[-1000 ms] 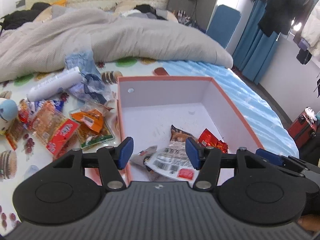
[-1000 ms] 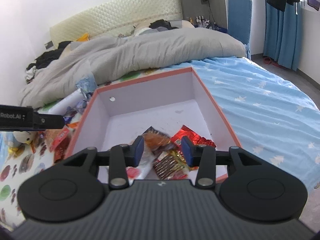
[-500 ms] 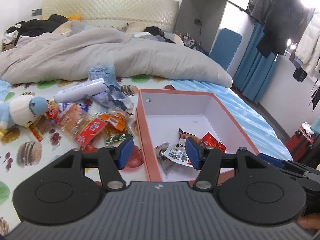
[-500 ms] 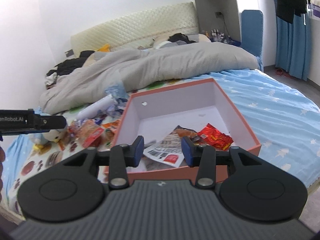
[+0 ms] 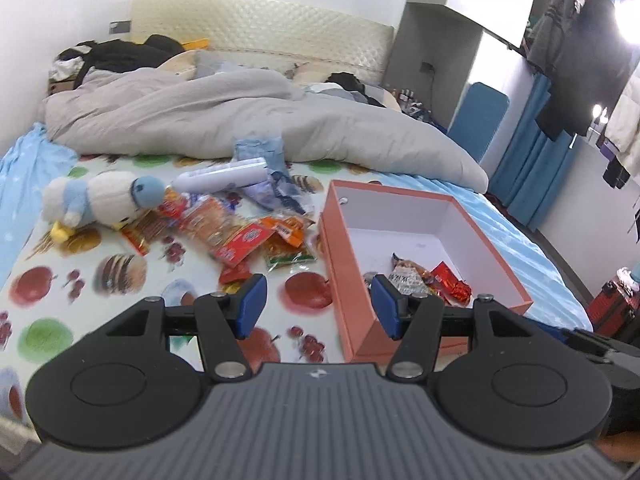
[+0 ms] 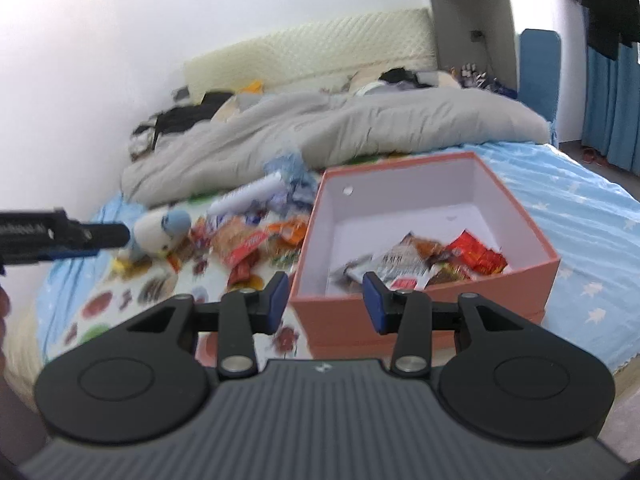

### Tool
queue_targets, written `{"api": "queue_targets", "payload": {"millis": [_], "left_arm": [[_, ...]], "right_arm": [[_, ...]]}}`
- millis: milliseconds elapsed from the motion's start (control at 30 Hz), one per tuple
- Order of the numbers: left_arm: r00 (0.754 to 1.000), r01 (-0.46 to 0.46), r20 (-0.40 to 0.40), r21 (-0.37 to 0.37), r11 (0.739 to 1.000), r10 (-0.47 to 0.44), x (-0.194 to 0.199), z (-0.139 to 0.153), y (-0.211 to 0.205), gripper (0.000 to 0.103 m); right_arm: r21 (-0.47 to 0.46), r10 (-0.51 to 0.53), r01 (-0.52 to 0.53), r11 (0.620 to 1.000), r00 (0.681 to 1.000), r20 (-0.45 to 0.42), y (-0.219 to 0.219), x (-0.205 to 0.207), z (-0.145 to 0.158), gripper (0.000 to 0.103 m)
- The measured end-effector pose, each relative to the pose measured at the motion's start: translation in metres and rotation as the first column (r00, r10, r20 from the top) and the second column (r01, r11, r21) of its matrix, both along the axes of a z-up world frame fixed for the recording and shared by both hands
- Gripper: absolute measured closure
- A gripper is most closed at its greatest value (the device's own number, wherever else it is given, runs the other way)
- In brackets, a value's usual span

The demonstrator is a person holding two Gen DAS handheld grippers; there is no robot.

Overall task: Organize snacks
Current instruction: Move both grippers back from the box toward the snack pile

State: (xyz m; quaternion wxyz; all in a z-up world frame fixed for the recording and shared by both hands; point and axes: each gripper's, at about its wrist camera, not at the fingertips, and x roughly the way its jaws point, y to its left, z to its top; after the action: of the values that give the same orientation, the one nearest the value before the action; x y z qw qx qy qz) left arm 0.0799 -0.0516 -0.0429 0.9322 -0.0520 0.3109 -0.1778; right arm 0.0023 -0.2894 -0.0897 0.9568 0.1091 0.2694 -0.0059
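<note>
With both the left gripper (image 5: 316,305) and right gripper (image 6: 323,300) released and empty, you're between packets: several lie in the box (image 5: 494,254), so reach next for the loose snacks (image 5: 240,236) on the bed.

Unmade bed (image 5: 248,120), blue curtains (image 5: 532,160)

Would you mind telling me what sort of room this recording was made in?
Most likely a lived-in bedroom: the work surface is a bed with a rumpled grey duvet and a padded headboard, clothes hang by the window, and a plush toy lies among the snacks.
</note>
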Motion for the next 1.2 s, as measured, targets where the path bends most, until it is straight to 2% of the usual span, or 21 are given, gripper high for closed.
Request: {"api": "queue_targets", "payload": {"millis": [367,567,767,967,1200], "left_arm": [[0.991,-0.132,0.020,0.026,0.991,0.132,-0.069,-0.001,0.051,0.040],[0.985,-0.171,-0.018,0.041,0.984,0.171,-0.083,-0.012,0.066,0.040],[0.986,-0.162,-0.036,0.042,0.986,0.164,-0.070,-0.023,0.061,0.040],[0.984,-0.171,-0.051,0.029,0.985,0.172,-0.042,-0.037,0.059,0.040],[0.973,-0.211,-0.109,-0.060,0.976,0.204,0.008,-0.065,0.082,0.040]], "right_arm": [[0.003,0.151,-0.151,0.988,0.988,0.014,0.052,-0.034,0.000,0.059],[-0.007,0.187,-0.187,0.982,0.982,0.020,0.062,-0.045,-0.002,0.059],[0.001,0.175,-0.175,0.985,0.985,-0.002,0.060,-0.041,-0.008,0.059],[-0.015,0.200,-0.200,0.980,0.979,-0.029,0.069,-0.026,-0.017,0.059],[-0.060,0.247,-0.250,0.966,0.968,-0.052,0.094,0.013,-0.021,0.059]]}}
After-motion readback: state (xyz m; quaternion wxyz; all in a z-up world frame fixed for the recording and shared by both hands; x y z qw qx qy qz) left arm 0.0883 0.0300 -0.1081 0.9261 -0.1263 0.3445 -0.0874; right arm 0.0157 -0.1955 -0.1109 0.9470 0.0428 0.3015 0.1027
